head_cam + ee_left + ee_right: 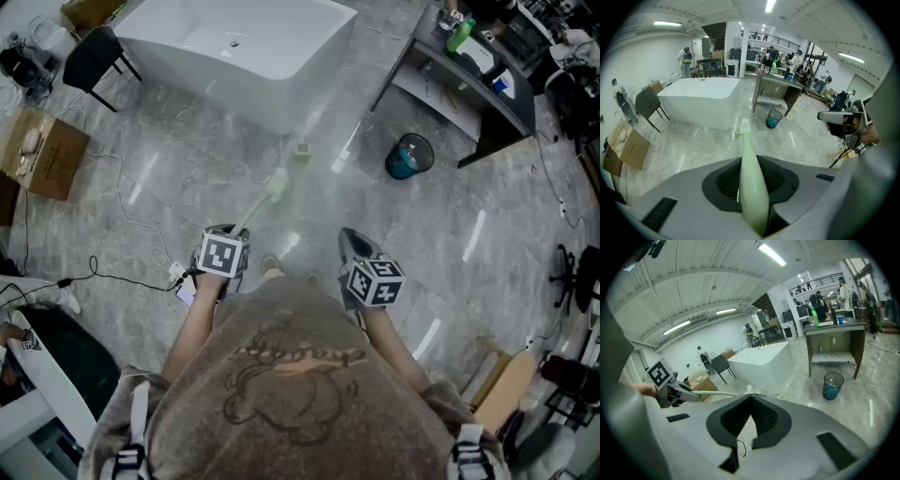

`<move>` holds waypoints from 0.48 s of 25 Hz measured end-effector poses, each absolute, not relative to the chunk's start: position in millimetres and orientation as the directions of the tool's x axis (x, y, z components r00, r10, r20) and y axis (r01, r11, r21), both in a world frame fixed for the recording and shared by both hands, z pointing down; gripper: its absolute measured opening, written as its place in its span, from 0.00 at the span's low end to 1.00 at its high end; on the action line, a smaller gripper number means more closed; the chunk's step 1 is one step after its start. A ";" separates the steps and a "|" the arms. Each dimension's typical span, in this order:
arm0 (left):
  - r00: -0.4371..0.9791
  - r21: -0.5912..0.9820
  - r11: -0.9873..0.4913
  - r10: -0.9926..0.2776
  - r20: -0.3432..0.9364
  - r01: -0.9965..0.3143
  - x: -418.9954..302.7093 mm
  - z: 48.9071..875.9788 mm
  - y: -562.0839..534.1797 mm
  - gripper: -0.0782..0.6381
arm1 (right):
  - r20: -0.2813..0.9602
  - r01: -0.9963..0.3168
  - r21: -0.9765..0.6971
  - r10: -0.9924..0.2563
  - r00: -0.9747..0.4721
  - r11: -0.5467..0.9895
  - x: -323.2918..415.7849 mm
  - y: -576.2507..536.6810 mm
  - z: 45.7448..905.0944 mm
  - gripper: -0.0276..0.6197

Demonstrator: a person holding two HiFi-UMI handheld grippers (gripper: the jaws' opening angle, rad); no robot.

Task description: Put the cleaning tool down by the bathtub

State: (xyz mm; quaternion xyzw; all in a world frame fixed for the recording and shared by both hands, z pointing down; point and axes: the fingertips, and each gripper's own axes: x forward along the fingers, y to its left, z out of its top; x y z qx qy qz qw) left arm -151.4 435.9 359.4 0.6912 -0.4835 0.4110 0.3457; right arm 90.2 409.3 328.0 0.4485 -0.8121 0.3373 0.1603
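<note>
– Presently, where is the work standing?

– The white rectangular bathtub (234, 47) is sitting at the far end of the grey marble floor (187, 178). The pale green long-handled cleaning tool (261, 202) is hanging above that floor. Its brush head is pointing at the tub's near corner but stopping short of it. The left gripper (232, 234) is pinching the thick end of the handle, with pads pressing on both sides. The right gripper (349, 236) is riding alongside with its jaws pressed together on nothing.

– How is the step in hand to be done well?

– In my judgement the carry is not finished. The person is needing to close on the tub and lower the tool until it is lying along the floor just beside the tub wall. Only then are the pads to be eased off. Letting go from height is risking a bounce or a roll away from the tub.

– And the containers?

– The bathtub is showing empty, with its drain bare. The brown cardboard box (42, 150) at the left is carrying a small pale item on top; its inside is not showing. The small dark waste bin (410, 155) beside the dark desk (459, 84) is holding something blue, liner or rubbish I cannot tell.
</note>
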 end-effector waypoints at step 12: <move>0.195 0.082 -0.292 -0.383 0.903 -0.953 -166.4 363.5 428.0 0.24 | 0.528 -0.842 -0.405 -0.661 -0.534 0.357 81.2 392.6 327.1 0.04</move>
